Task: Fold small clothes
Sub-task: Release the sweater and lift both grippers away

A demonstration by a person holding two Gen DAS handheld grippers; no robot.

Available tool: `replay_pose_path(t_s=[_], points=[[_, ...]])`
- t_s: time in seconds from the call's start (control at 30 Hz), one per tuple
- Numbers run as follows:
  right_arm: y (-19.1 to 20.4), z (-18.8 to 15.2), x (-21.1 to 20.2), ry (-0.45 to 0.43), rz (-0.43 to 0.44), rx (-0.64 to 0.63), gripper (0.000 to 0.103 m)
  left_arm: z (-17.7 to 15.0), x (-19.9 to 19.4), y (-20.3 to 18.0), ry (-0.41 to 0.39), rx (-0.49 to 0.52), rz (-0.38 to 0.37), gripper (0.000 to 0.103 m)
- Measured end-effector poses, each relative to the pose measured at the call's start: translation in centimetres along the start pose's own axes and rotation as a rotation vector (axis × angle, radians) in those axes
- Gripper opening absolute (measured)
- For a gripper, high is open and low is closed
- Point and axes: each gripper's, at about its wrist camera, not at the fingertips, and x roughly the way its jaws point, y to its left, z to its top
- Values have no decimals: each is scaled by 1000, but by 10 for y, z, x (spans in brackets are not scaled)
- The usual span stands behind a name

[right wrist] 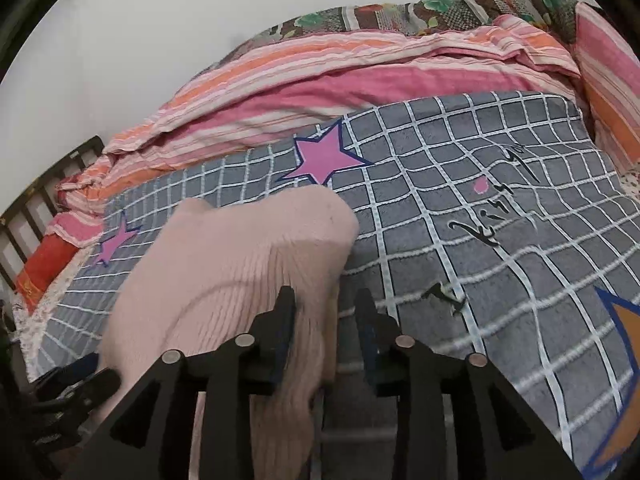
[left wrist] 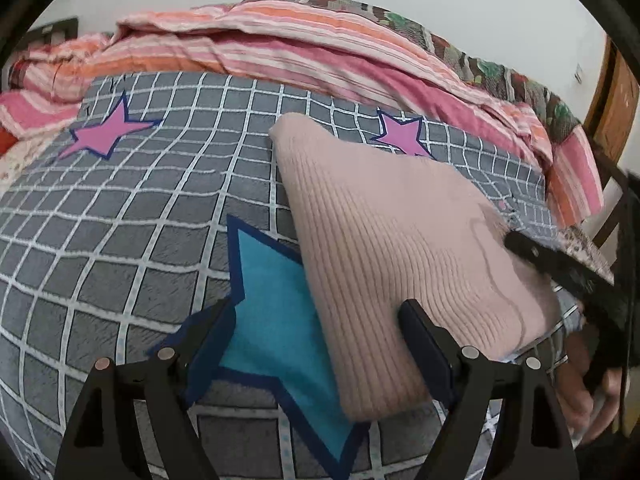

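A pale pink ribbed knit garment lies folded on a grey checked blanket with stars. My left gripper is open, its fingers either side of the garment's near left edge, not closed on it. In the right wrist view the same garment lies ahead and left. My right gripper is open, with the garment's near right edge between its fingers and draped over the left finger. The right gripper also shows in the left wrist view, at the garment's right side.
A pink and orange striped quilt is bunched along the far side of the bed, against a white wall. A dark bed frame shows at the left of the right wrist view. A wooden door stands at far right.
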Motion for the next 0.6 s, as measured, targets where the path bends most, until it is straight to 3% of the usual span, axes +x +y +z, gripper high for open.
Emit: replay_pose_path(t_s=[0.07, 0.27, 0.5, 0.6], points=[[2, -5, -12, 1, 12, -2, 31, 0, -2, 3, 10, -10, -10, 83], [12, -24, -27, 50, -72, -96, 31, -6, -20, -1, 9, 10, 22, 83], [10, -22, -72, 66, -128, -62, 31, -4, -56, -18, -2, 51, 81, 81], [18, -18, -91, 88, -147, -81, 38, 2, -82, -28, -24, 56, 81, 82]])
